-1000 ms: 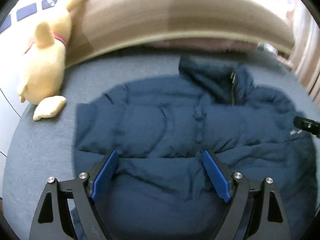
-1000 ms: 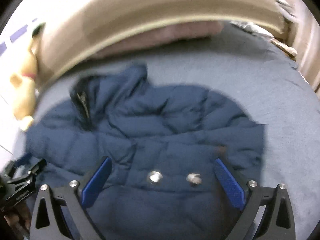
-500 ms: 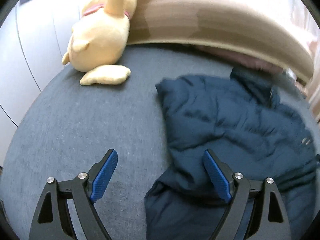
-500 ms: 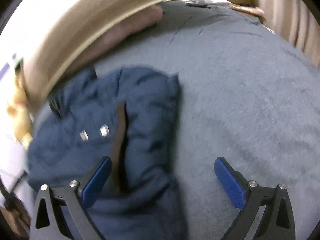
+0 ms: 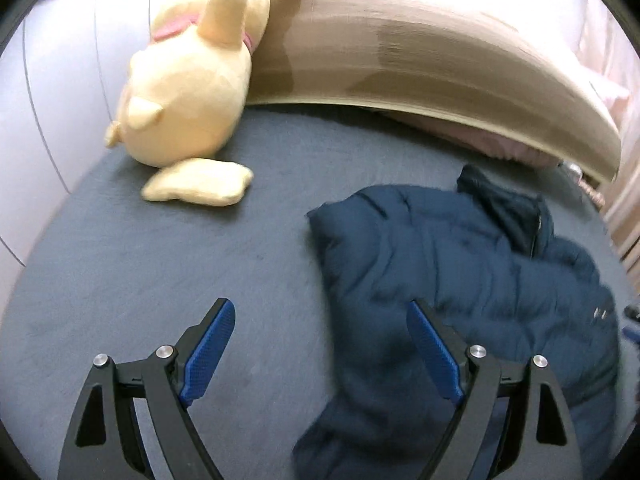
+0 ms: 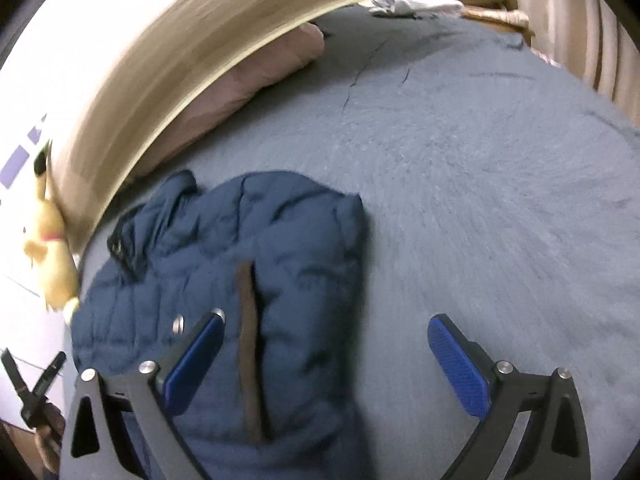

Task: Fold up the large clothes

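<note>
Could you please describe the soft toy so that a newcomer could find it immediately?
On the grey bed, look to the wooden headboard. The pale yellow plush toy leans against its end, apart from the navy puffer jacket; nothing else there is yellow.

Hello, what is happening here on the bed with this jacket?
A person holds a hand-held gripper in each hand over a navy puffer jacket that lies on a grey bed. The left hand-held gripper and the right hand-held gripper are both open and hold nothing. A yellow plush toy leans against the headboard.
</note>
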{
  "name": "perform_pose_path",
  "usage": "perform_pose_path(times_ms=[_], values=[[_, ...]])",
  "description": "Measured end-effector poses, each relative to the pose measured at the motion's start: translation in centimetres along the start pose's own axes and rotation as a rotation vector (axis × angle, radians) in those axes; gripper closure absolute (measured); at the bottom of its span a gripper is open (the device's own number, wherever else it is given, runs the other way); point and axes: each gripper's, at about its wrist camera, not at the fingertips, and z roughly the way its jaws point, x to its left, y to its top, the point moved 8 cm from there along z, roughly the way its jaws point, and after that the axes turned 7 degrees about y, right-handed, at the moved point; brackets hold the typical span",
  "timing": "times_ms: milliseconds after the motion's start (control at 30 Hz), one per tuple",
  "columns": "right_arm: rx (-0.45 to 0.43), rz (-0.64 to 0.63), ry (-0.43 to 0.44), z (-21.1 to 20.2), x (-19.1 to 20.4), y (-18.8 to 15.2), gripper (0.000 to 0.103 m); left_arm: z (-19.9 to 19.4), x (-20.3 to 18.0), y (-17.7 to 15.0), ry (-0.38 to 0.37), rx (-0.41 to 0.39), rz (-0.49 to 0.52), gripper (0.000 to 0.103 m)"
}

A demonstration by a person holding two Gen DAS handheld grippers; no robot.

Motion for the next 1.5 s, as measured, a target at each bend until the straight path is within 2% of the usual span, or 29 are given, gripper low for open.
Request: perform_pose_path(times_ms=[133,233,267,300,333,367,400,433,467,533,567,600,633,667,700,733,833,933,1000,1067,1167,1333,1433,1500], values=[[0.045,0.058,0.030,3.3,-0.7,1.2,0.001,4.0,-1.0,1.3,-0.042,0.073,-0.043,0.015],[0.068,0.016,0.032,5.0,0.2,1.9,0.003,5.9,-2.4,1.0,-0.063,0.115,-0.022,0.015],[0.081,-0.015,0.042,5.4,0.9,2.1,0.016,6.1,-2.6,1.0,-0.073,0.116,-0.017,0.018],[0.093,-0.036,0.046,5.2,1.0,2.0,0.038,6.4,-3.2,0.8,-0.081,0.118,0.000,0.035],[0.119,-0.083,0.050,5.6,2.1,2.1,0.045,6.6,-3.7,0.8,-0.108,0.125,0.008,0.056],[0.125,-0.123,0.034,5.7,2.9,2.3,0.059,6.5,-3.8,1.0,-0.111,0.123,0.010,0.062],[0.119,-0.160,0.018,5.5,3.7,2.5,0.073,6.1,-4.1,1.3,-0.087,0.101,0.024,0.076],[0.090,-0.204,-0.020,4.9,4.6,3.1,0.079,5.8,-4.2,1.6,-0.080,0.091,0.035,0.083],[0.058,-0.241,-0.039,4.3,5.5,3.6,0.082,5.1,-4.2,2.0,-0.076,0.071,0.033,0.084],[0.044,-0.301,-0.068,4.0,6.4,3.7,0.082,4.8,-4.0,2.0,-0.068,0.054,0.028,0.084],[0.080,-0.316,-0.094,4.9,6.1,3.1,0.081,5.0,-4.2,1.5,-0.041,0.055,0.063,0.083],[0.089,-0.313,-0.117,5.1,5.6,2.7,0.075,5.2,-4.6,0.9,0.005,0.052,0.115,0.076],[0.070,-0.289,-0.127,5.2,4.8,2.4,0.072,5.0,-4.9,0.7,0.022,0.040,0.126,0.072],[0.042,-0.258,-0.114,4.7,4.6,2.3,0.053,4.5,-4.8,0.6,0.024,0.032,0.122,0.068],[0.021,-0.228,-0.114,4.1,4.3,2.1,0.024,3.6,-4.8,0.4,0.019,0.029,0.114,0.053],[-0.019,-0.203,-0.135,2.9,4.0,2.1,0.018,3.0,-4.8,0.4,0.021,0.020,0.114,0.036],[-0.122,-0.242,-0.205,-1.4,4.9,1.6,0.018,-2.2,-4.0,0.5,0.132,-0.114,0.133,0.024],[-0.183,-0.346,-0.194,-4.2,9.0,-0.7,0.018,-5.2,-3.9,-0.2,0.206,-0.159,0.131,0.021],[-0.189,-0.402,-0.186,-4.9,11.0,-1.8,0.018,-5.9,-4.7,-1.0,0.197,-0.147,0.130,0.021],[-0.155,-0.465,-0.180,-3.1,13.8,-4.1,0.018,-6.2,-5.8,-2.0,0.192,-0.137,0.142,0.021],[-0.116,-0.483,-0.188,-1.0,15.2,-6.7,0.018,-5.9,-7.2,-2.8,0.180,-0.121,0.151,0.021],[-0.009,-0.423,-0.206,2.1,13.1,-8.3,0.018,-4.6,-9.3,-4.2,0.165,-0.091,0.155,0.021],[0.022,-0.414,-0.208,2.9,12.2,-8.8,0.017,-2.9,-10.1,-5.0,0.178,-0.056,0.182,0.021],[0.027,-0.422,-0.209,3.1,12.1,-9.0,0.015,-1.5,-10.0,-5.8,0.160,-0.017,0.161,0.021]])
